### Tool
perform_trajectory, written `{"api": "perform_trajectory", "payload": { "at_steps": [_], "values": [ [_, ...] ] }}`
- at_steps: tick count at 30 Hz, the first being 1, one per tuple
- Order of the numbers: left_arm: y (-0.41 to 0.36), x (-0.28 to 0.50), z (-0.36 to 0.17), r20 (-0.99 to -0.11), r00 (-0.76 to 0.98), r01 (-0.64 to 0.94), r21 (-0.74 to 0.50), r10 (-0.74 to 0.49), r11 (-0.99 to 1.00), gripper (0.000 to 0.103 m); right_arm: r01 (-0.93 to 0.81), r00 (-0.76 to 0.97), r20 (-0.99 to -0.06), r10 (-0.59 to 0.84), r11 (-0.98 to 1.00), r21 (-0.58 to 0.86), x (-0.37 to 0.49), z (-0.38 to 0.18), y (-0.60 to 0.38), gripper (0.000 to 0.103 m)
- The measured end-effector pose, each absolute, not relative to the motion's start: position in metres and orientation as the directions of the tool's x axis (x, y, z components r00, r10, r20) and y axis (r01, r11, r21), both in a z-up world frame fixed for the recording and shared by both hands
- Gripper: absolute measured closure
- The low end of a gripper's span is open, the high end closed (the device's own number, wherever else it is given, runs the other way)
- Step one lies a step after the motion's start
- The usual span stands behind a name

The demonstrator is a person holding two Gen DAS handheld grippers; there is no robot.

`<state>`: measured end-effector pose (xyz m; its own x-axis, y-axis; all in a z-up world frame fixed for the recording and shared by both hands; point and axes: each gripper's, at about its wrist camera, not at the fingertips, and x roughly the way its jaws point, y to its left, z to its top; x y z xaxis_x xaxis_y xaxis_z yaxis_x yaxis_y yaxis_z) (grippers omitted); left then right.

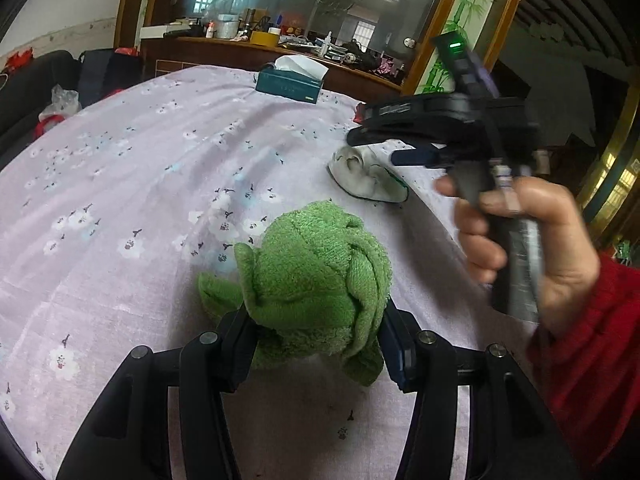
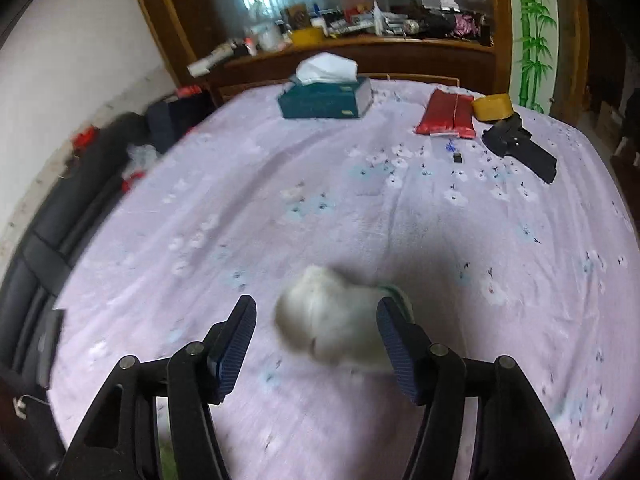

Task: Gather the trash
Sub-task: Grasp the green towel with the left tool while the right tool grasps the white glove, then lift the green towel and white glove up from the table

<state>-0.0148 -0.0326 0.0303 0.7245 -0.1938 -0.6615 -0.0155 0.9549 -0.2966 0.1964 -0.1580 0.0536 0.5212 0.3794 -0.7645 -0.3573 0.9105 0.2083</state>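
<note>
My left gripper (image 1: 316, 344) is shut on a crumpled green cloth (image 1: 316, 276) just above the lilac flowered tablecloth (image 1: 132, 184). A crumpled white wad of trash (image 1: 366, 174) lies on the cloth further right. My right gripper (image 1: 372, 140), held in a hand with a red sleeve, hovers open right over that wad. In the right wrist view the white wad (image 2: 336, 320) lies blurred between the open fingers of the right gripper (image 2: 316, 340), nearer the right finger (image 2: 394, 344).
A teal tissue box (image 2: 324, 98) stands at the far side of the table. A red packet (image 2: 446, 114), a yellow tape roll (image 2: 493, 107) and a black gun-shaped tool (image 2: 520, 146) lie at the far right. A cluttered wooden sideboard (image 2: 360, 46) is behind.
</note>
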Motion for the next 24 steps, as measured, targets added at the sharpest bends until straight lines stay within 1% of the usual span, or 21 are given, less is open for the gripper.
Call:
{"api": "perform_trajectory", "payload": {
  "at_steps": [3,4,5,6,7,10,14,18,24],
  "values": [
    [-0.033,-0.015,0.029,-0.665,0.719,-0.011,-0.304,-0.204,0.953,0.051,-0.347,0.498,-0.807,0.318,0.926,0.151,0.208,0.035,-0.147,0.036],
    [-0.033,-0.014,0.029,-0.666,0.717,-0.010,-0.304,-0.206,0.952,0.051,-0.344,0.492,-0.816,0.304,0.929,0.138,0.209,0.030,-0.145,0.041],
    [-0.033,-0.014,0.029,-0.666,0.717,-0.010,-0.304,-0.205,0.953,0.051,-0.340,0.488,-0.820,0.300,0.930,0.138,0.208,0.023,-0.146,0.049],
    [-0.034,-0.013,0.029,-0.667,0.717,-0.011,-0.303,-0.204,0.953,0.051,-0.335,0.491,-0.820,0.294,0.933,0.133,0.205,0.020,-0.148,0.063],
    [-0.034,-0.013,0.029,-0.667,0.716,-0.009,-0.302,-0.205,0.953,0.051,-0.327,0.500,-0.818,0.284,0.937,0.125,0.203,0.018,-0.151,0.068],
    [-0.036,-0.013,0.030,-0.669,0.718,-0.010,-0.288,-0.194,0.957,0.051,-0.321,0.517,-0.799,0.307,0.935,0.152,0.190,0.025,-0.163,0.078],
    [-0.042,-0.018,0.032,-0.664,0.728,-0.012,-0.259,-0.169,0.966,0.051,-0.325,0.564,-0.759,0.326,0.932,0.158,0.153,0.047,-0.184,0.078],
    [-0.053,-0.028,0.033,-0.658,0.737,-0.001,-0.225,-0.151,0.974,0.051,-0.328,0.616,-0.705,0.351,0.928,0.176,0.098,0.070,-0.211,0.078],
    [-0.077,-0.047,0.035,-0.641,0.758,0.022,-0.158,-0.119,0.987,0.051,-0.286,0.688,-0.645,0.332,0.941,0.179,0.007,0.077,-0.256,0.078]
  ]
}}
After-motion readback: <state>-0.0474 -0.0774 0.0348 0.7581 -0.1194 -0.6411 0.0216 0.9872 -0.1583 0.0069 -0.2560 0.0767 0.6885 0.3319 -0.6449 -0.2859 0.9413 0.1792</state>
